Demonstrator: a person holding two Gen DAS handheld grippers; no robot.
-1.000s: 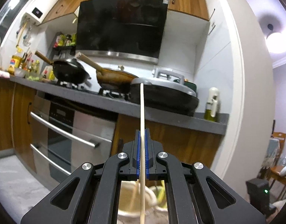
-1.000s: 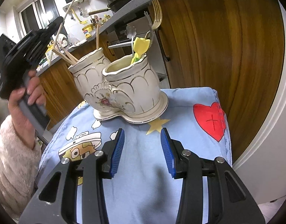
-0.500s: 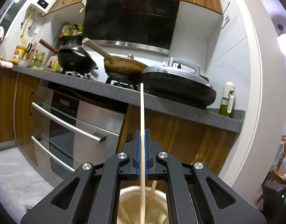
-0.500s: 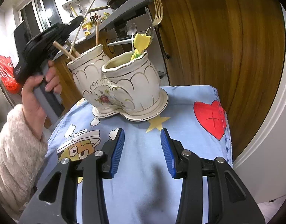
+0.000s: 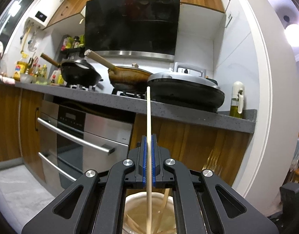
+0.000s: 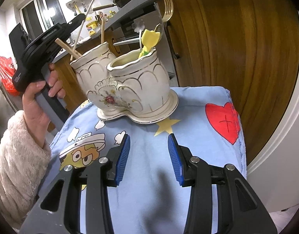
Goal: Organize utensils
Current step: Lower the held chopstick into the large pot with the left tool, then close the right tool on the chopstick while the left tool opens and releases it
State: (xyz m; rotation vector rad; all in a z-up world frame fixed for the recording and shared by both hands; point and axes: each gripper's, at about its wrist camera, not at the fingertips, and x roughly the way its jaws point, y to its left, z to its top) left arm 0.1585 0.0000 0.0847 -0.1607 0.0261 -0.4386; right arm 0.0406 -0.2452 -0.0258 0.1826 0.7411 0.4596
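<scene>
Where the left gripper (image 5: 148, 161) is seen from its own camera, its blue pads (image 5: 143, 161) are found clamped on a single pale wooden chopstick (image 5: 148, 117), which is held close to upright. The chopstick's lower end is seen dipping into the mouth of the left-hand cup (image 5: 147, 214) of a cream ceramic utensil holder (image 6: 128, 85), where several other wooden chopsticks (image 5: 163, 206) are already lodged at a slant. From the right wrist view the same gripper (image 6: 51, 44) is observed beside and above that cup, carried by a hand (image 6: 38, 95) in a fluffy cream sleeve (image 6: 14, 152).

The right gripper (image 6: 148, 156) is recorded with its jaws parted and nothing between them; it is held above the blue cartoon-printed cloth (image 6: 188, 117), short of the holder and not touching it.

The holder is noted as a joined pair of gold-trimmed cups on one shared base, standing on the cloth. In the right-hand cup a gold fork (image 6: 167, 5), tines up, and a yellow-headed utensil (image 6: 149, 41) are stored (a further grey-handled item with a flower-shaped top is present, its type not determinable).

Behind, a grey worktop (image 5: 129, 105) is seen carrying a black wok (image 5: 81, 76), a brown pan (image 5: 128, 78) and a lidded electric griddle (image 5: 184, 89), with an oil bottle (image 5: 236, 101) at the far right end. A steel oven front (image 5: 81, 134) is fitted below.
</scene>
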